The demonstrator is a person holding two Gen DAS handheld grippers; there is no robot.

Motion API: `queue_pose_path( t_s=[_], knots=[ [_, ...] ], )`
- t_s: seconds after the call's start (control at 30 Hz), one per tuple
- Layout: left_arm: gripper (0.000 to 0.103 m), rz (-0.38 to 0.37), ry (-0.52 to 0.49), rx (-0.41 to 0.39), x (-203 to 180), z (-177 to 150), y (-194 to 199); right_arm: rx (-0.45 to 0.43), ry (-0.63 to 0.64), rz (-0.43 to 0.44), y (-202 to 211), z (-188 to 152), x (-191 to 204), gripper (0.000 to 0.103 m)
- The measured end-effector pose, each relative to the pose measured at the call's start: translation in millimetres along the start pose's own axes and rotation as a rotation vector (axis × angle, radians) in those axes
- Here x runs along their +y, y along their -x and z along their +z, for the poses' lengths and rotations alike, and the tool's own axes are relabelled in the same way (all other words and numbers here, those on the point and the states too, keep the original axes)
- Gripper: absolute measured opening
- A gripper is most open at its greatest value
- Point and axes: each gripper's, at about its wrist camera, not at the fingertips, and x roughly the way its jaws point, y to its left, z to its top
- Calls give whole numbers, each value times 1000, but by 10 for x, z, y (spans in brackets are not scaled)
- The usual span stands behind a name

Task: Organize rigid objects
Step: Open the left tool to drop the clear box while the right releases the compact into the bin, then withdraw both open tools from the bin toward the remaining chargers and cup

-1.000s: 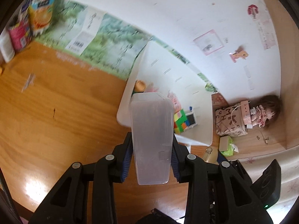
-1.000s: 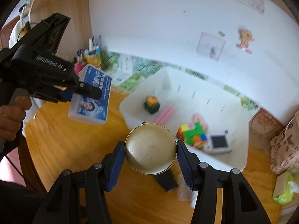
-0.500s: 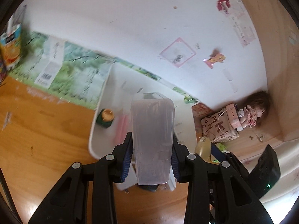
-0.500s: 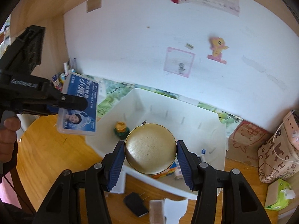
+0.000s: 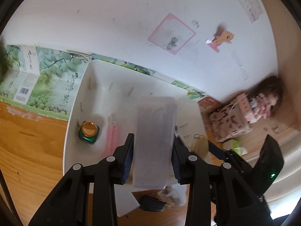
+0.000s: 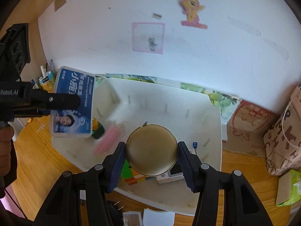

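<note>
My left gripper [image 5: 153, 155] is shut on a flat translucent plastic box [image 5: 154, 141], held over the white bin [image 5: 75, 113]. In the right wrist view the same box [image 6: 72, 103] shows its blue printed face, clamped by the left gripper at the left. My right gripper [image 6: 151, 155] is shut on a round gold tin [image 6: 151, 149], held above the white bin [image 6: 214, 131]. Inside the bin lie a green bottle with a gold cap [image 5: 88, 131], pink sticks [image 5: 112, 137], a colourful cube [image 6: 131, 175] and a small white device [image 6: 175, 174].
The bin stands on a wooden table [image 5: 28, 150] against a white wall. A green fruit carton [image 5: 47, 82] is behind it. Patterned bags [image 6: 282, 131], a doll [image 5: 267, 98] and a tissue pack [image 6: 289, 188] sit to the right. A black item [image 5: 152, 203] lies before the bin.
Both grippers have moved forward over the white bin with their loads. The bin now fills the centre of both views, and the cartons at the left have slid out of the left wrist view.
</note>
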Motion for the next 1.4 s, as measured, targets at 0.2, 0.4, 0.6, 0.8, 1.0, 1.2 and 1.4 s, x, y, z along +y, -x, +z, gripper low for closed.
queue_pose_path(
  t_s=[0.2, 0.4, 0.6, 0.8, 1.0, 1.2, 1.4],
  knots=[
    [39, 33, 7, 6, 24, 0, -53, 17, -32, 3, -109, -49, -41, 62],
    [71, 75, 21, -41, 53, 20, 36, 10, -36, -8, -115, -53, -52, 74],
    [79, 111, 11, -87, 19, 31, 198, -5, -46, -24, -17, -43, -77, 79],
    [79, 117, 7, -133, -49, 8, 406, -50, -42, -41, 209, -22, -68, 79],
    [81, 121, -19, -205, -164, -51, 709, -104, -46, -67, 486, -17, -55, 81],
    [82, 116, -43, -261, -254, -132, 997, -159, -63, -100, 791, -47, -42, 81],
    [82, 120, -64, -299, -326, -246, 1233, -203, -99, -125, 1063, -118, -65, 82]
  ],
)
